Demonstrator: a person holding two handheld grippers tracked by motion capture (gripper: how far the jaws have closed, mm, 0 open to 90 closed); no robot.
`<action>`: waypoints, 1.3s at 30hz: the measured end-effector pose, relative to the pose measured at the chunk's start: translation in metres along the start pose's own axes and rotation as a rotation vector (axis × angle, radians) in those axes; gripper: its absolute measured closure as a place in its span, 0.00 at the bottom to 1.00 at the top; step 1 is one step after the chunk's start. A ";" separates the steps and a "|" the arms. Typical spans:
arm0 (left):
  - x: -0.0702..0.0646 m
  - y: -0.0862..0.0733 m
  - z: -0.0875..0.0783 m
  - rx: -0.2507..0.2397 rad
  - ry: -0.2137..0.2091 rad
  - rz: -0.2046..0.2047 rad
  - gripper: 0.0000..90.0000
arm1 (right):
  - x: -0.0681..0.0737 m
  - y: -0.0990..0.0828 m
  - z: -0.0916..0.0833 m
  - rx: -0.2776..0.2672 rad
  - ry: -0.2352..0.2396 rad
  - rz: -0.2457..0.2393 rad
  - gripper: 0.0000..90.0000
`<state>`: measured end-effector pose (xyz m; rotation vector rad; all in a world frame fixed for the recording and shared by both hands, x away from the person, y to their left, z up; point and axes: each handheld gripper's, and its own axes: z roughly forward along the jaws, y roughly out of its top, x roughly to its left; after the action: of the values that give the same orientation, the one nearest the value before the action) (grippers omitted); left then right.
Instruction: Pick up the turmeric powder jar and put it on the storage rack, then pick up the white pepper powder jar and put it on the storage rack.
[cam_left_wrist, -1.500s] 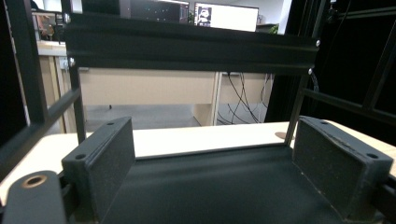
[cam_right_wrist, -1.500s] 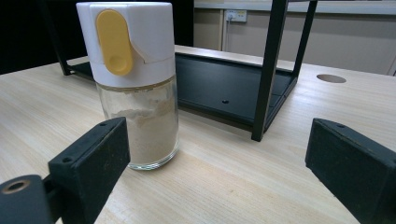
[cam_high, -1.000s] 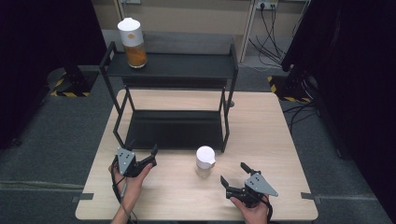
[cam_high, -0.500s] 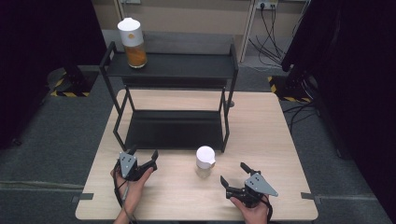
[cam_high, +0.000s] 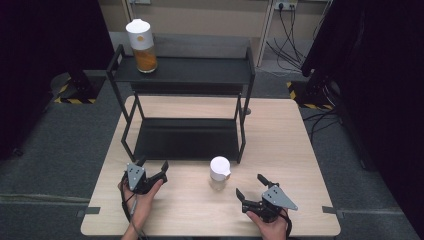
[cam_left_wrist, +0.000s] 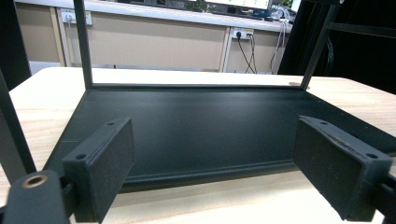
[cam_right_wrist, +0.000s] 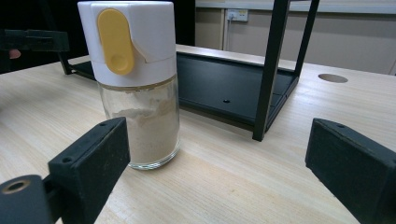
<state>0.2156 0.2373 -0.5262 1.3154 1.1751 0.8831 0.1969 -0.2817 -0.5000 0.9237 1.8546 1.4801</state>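
Observation:
A glass shaker jar (cam_high: 219, 173) (cam_right_wrist: 137, 93) with a white cap and yellow flip tab stands upright on the table, just in front of the black rack's right front leg. It holds pale powder. My right gripper (cam_high: 252, 192) (cam_right_wrist: 219, 172) rests open a short way to the jar's right and nearer the front edge, jaws wide, nothing between them. My left gripper (cam_high: 152, 167) (cam_left_wrist: 210, 172) lies open at the front left, pointed at the rack's lower shelf (cam_left_wrist: 196, 126). A second jar (cam_high: 141, 46) with orange contents stands on the rack's top shelf at the left.
The black two-tier metal rack (cam_high: 185, 75) takes up the table's middle and back. Bare wooden tabletop (cam_high: 280, 140) lies to its right and along the front. Cables and wall sockets (cam_high: 280, 6) sit behind the table.
The left gripper has shifted slightly, away from the rack toward the front edge. The right gripper and both jars have stayed put.

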 end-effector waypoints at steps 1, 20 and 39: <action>0.000 0.000 0.000 -0.001 0.000 0.001 0.14 | 0.000 0.000 0.000 0.000 0.000 0.000 0.08; 0.001 -0.001 0.000 -0.004 -0.010 0.007 0.14 | -0.001 0.003 -0.002 -0.050 0.075 0.024 0.04; 0.000 -0.002 -0.001 -0.010 -0.008 0.008 0.14 | 0.019 0.026 0.025 -0.077 0.135 -0.016 0.04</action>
<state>0.2147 0.2374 -0.5278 1.3160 1.1584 0.8876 0.2093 -0.2482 -0.4800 0.7876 1.8802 1.6277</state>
